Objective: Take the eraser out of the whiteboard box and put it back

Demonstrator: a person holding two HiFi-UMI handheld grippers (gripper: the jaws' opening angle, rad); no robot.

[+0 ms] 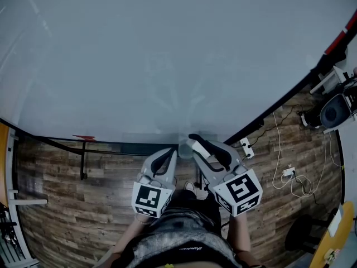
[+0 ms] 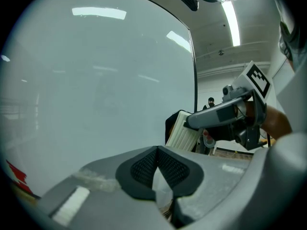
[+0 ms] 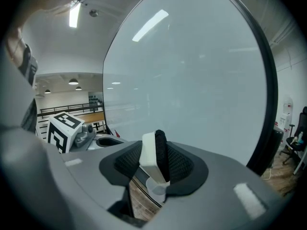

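Observation:
My right gripper [image 1: 196,142] is shut on the eraser [image 3: 149,150], a white block with a black felt side, standing on end between the pads. In the left gripper view the eraser [image 2: 184,129] hangs tilted in front of the whiteboard [image 1: 167,49]. Just below it is the small translucent whiteboard box [image 1: 184,149], which also shows under the eraser as a pale cup [image 3: 156,187]. My left gripper [image 1: 174,152] is beside the box with its pads closed together at the tips, a thin translucent wall [image 2: 160,183] between them.
The whiteboard's dark lower frame [image 1: 111,147] runs across above a wooden floor [image 1: 67,194]. A red mark [image 1: 83,138] sits at the board's lower left. A power strip with white cables [image 1: 290,175] and an office chair [image 1: 334,111] are to the right.

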